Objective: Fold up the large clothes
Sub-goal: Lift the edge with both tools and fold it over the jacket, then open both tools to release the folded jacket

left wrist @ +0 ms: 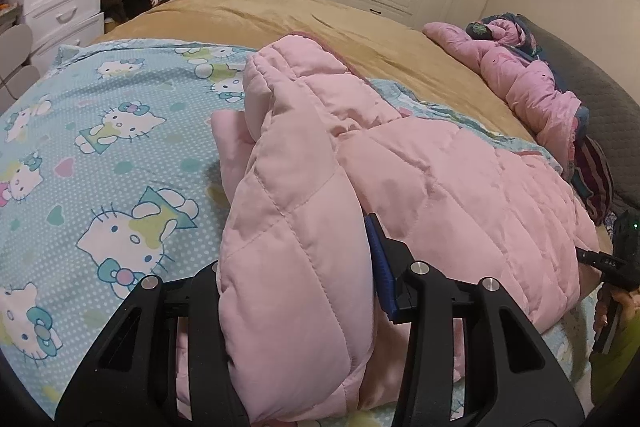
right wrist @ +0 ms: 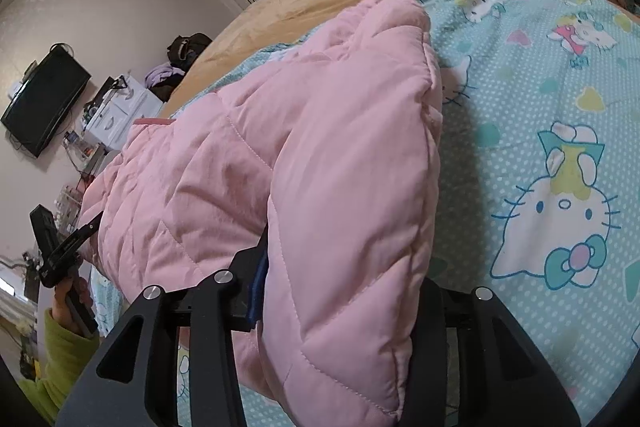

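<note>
The quilted pale-pink padded jacket (left wrist: 400, 163) lies mid-frame on the blue cartoon-cat bedsheet (left wrist: 100, 155). The left tool (left wrist: 296, 279) and right tool (right wrist: 340, 291) each clamp a puffy fold. Folding looks partway; flattening and further folds remain.

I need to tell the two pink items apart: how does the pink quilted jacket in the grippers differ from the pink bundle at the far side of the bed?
The pink quilted jacket is plain pale pink; the pink bundle shows dark patterned fabric mixed in. The jacket lies on the cartoon-cat sheet, partly folded; the bundle sits crumpled on the tan blanket by the grey headboard. Both look padded and pink.
</note>
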Available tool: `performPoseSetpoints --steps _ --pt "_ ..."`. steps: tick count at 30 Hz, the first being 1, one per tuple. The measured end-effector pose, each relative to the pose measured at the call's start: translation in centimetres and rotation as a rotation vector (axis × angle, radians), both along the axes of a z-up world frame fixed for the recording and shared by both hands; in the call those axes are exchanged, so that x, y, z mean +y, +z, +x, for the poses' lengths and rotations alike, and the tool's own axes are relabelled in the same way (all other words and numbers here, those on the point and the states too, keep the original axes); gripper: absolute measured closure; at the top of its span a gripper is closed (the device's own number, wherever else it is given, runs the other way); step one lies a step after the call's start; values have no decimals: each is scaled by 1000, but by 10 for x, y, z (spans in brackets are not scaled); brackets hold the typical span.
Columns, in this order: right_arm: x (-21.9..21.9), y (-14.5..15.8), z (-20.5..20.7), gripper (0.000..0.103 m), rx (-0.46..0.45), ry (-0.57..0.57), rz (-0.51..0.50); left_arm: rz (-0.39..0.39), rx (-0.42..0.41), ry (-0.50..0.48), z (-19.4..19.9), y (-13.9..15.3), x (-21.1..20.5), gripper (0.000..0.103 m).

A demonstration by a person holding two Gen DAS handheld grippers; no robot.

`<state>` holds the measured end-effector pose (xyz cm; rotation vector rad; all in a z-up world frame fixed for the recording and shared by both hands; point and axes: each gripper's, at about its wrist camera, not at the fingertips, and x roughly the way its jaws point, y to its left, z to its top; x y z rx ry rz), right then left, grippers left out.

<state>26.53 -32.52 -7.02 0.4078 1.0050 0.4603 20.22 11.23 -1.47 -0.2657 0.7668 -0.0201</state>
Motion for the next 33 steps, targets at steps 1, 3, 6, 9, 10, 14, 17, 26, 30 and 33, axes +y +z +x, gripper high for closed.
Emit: performPoseSetpoints --steps 1,3,6,9,10,14,17,26,30,33 --pt "1 -2 1 59 13 -6 -8 4 2 3 1 0 0 67" --pt "3 -3 3 54 30 -21 -12 14 10 4 3 -1 -1 67" --pt "5 -3 3 48 36 -41 -22 29 22 11 6 -3 -1 67" --pt "7 0 1 31 40 -80 -45 25 24 14 6 -4 0 67" --pt "9 1 0 30 39 -85 -55 26 24 14 5 -4 0 67" --pt "11 6 -1 16 32 -116 -98 20 26 18 5 -4 1 66" --pt "11 9 -1 8 29 -131 -105 19 29 20 4 -3 1 64" --pt "11 12 3 4 49 -149 -165 30 27 34 3 1 -2 30" --pt "12 19 -1 4 32 -159 -209 47 22 45 2 5 -2 20" --pt "8 27 -7 4 2 -181 -232 69 18 61 -1 9 -4 9"
